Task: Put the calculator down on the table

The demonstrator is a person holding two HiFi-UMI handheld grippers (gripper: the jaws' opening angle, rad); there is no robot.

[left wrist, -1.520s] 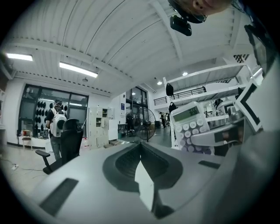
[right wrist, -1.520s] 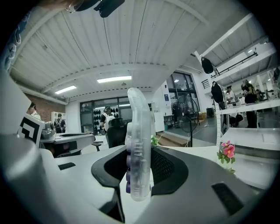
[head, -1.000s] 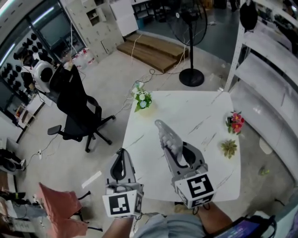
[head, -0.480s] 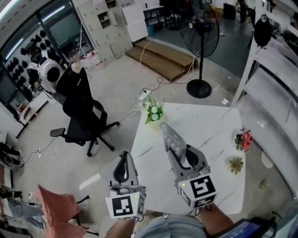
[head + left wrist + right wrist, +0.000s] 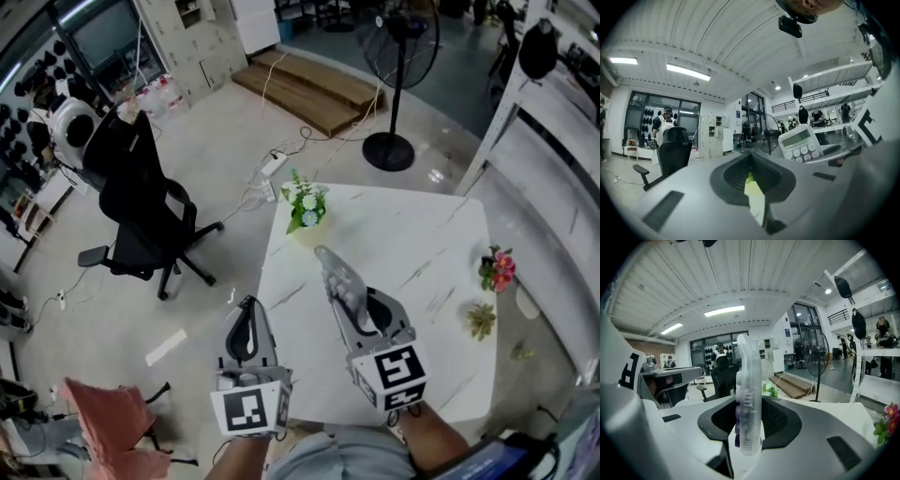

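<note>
A translucent white calculator (image 5: 337, 279) with purple-tinged keys stands on edge above the white marble table (image 5: 412, 239). My right gripper (image 5: 361, 309) is shut on its lower end. The right gripper view shows the calculator (image 5: 747, 399) edge-on, upright between the jaws of that gripper (image 5: 749, 416). My left gripper (image 5: 248, 311) hovers by the table's near-left edge, shut, with nothing in it. From the left gripper view the calculator (image 5: 802, 143) shows its display and round keys off to the right, and the left gripper (image 5: 751, 163) shows only a thin slit between its jaws.
A small pot of white flowers (image 5: 306, 199) stands at the table's far-left corner. Pink flowers (image 5: 497, 267) and a small succulent (image 5: 481, 319) stand along its right edge. A black office chair (image 5: 141, 216) is on the floor to the left. A standing fan (image 5: 398, 94) is beyond the table.
Both grippers have sunk a little toward the table and shifted along with the head view. The calculator stays clamped in the right gripper, and the left gripper stays shut.
</note>
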